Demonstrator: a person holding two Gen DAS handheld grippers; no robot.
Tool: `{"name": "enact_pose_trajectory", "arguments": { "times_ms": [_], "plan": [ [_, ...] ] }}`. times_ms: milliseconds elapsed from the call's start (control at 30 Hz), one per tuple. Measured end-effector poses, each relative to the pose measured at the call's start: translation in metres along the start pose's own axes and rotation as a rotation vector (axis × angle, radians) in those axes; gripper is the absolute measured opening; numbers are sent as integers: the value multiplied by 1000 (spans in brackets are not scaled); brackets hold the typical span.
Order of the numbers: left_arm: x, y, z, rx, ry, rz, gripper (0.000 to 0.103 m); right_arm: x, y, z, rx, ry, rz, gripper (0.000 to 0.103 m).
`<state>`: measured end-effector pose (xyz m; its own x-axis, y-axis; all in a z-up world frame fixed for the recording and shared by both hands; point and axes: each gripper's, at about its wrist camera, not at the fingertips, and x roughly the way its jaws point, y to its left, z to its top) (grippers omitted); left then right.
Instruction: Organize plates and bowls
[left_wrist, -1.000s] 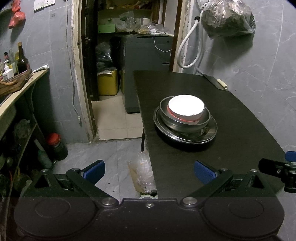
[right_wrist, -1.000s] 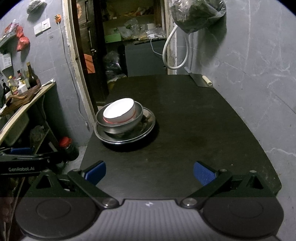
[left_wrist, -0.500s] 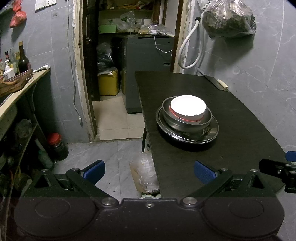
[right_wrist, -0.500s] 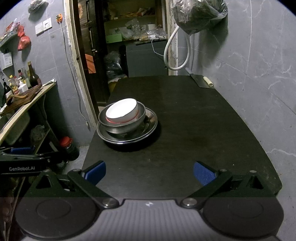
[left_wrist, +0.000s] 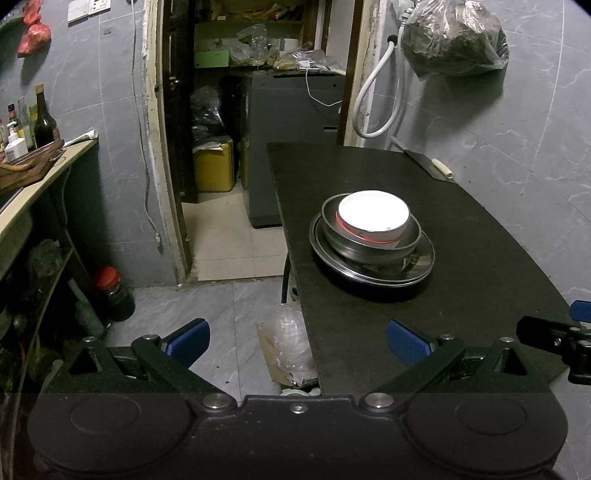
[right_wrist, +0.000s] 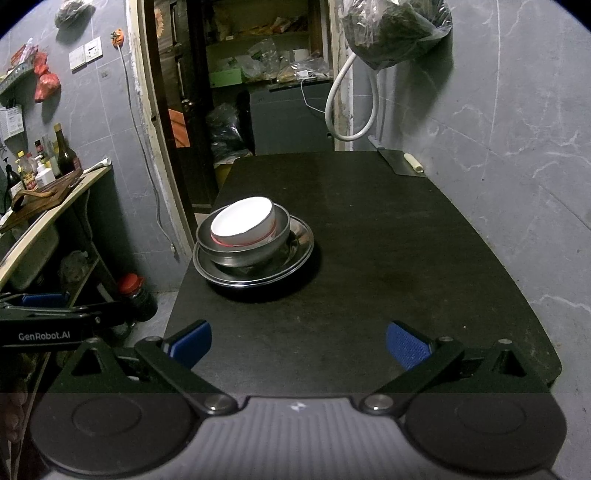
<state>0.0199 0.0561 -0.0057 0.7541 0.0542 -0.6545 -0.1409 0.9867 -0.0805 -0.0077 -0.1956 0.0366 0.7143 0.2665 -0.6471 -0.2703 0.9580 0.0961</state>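
On the black table (right_wrist: 369, 229) bowls (right_wrist: 243, 229) sit stacked; both tongs (left_wrist: 295, 338) (right_wrist: 297, 339) gape empty.

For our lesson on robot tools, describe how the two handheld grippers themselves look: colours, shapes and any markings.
Both look alike: the left gripper and right gripper have black linkage arms with triangular cut-outs, silver pivot bolts and blue textured pads on the fingers. Each body carries two round black discs. The right one has a grey ribbed centre panel. White lettering, GenRobot.AI, marks the left gripper's side.
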Motion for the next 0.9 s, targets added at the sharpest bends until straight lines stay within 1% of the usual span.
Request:
{"name": "enact_pose_trajectory", "arguments": {
  "times_ms": [900],
  "plan": [
    [0,0,0,2,1,0,102,0,-1,-3,4,5,2,103]
  ]
}}
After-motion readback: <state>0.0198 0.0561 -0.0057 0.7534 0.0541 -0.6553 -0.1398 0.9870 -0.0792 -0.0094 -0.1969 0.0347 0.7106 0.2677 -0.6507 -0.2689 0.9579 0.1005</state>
